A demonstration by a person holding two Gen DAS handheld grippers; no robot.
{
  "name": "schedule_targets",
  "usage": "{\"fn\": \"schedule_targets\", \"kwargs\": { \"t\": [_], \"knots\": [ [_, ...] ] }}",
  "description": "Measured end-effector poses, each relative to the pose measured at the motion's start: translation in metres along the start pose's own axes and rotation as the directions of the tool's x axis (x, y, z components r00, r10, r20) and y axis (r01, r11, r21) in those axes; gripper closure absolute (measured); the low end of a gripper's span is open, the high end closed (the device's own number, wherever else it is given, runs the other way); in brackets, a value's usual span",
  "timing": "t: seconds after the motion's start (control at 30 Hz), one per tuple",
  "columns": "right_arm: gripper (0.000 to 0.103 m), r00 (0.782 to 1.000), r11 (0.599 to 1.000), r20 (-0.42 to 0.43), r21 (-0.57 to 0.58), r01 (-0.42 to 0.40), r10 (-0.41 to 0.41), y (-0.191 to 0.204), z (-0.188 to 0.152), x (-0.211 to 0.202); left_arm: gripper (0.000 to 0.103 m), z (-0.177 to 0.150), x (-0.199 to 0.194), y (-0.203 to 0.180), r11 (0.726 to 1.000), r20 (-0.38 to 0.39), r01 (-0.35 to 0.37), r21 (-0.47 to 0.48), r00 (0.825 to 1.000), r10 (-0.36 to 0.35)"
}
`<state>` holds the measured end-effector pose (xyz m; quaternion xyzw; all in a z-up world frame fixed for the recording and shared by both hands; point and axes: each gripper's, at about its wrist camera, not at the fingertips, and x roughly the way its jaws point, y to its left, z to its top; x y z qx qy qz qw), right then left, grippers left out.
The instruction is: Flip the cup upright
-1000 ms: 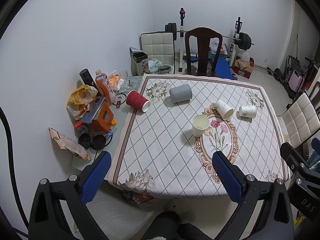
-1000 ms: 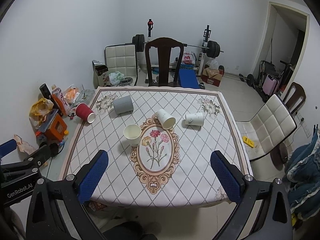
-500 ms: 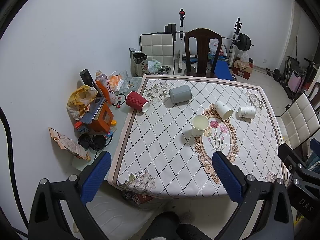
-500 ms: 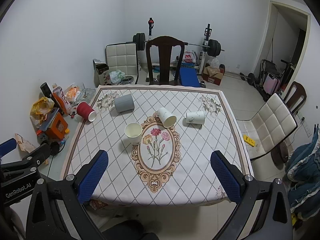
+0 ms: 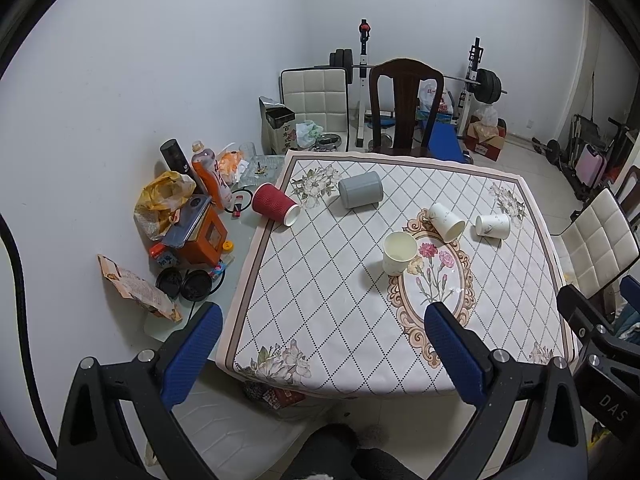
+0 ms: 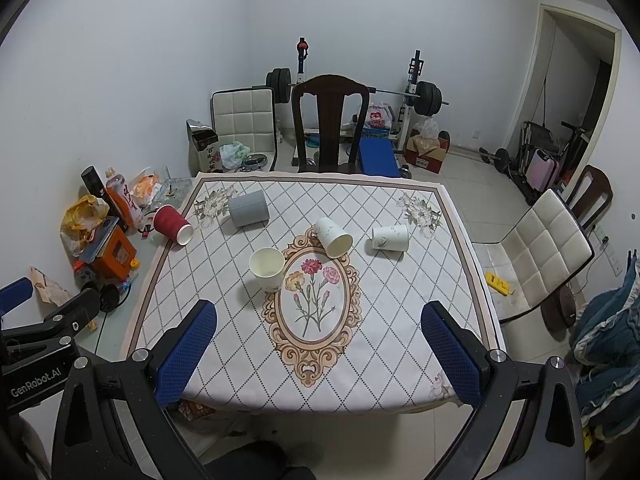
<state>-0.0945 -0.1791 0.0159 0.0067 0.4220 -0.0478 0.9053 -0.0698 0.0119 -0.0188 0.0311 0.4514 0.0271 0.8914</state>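
Both tongs, left tongs (image 5: pixel 322 346) and right tongs (image 6: pixel 318 346), gape empty, short of the bench (image 6: pixel 400 340); next we reach ahead for a tipped cup (image 6: pixel 334 237).

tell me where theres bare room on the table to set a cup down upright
The near half of the table is bare cloth, from the upright cream cup to the near edge. The right side past the right-hand white cup is free too. The far half is crowded: red cup, grey cup and tipped white cup lie there.
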Motion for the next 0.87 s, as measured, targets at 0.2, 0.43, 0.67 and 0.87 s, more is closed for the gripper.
{"fn": "schedule_targets", "kwargs": {
  "t": [0.2,0.43,0.67,0.87],
  "knots": [
    [0.0,1.0,1.0,-0.001,-0.001,-0.002,0.002,-0.0001,-0.0002,0.0001,0.0,0.0,0.0,-0.0002,1.0,-0.001,0.0,0.0,1.0,0.0],
    [0.0,1.0,1.0,0.005,-0.004,-0.002,0.002,0.0009,0.0039,-0.0061,0.0,-0.0005,-0.0002,0.0005,1.0,0.001,0.001,0.001,1.0,-0.001],
    [0.0,1.0,1.0,0.006,-0.004,-0.003,0.003,0.0017,0.0059,-0.0081,0.0,-0.0014,-0.0002,0.0014,1.0,0.003,0.001,0.001,1.0,-0.001],
    [0.0,1.0,1.0,0.006,-0.004,-0.005,0.005,0.0021,0.0059,-0.0091,0.0,0.0037,-0.0017,-0.0009,1.0,0.009,0.005,-0.006,1.0,-0.005]
  ]
}}
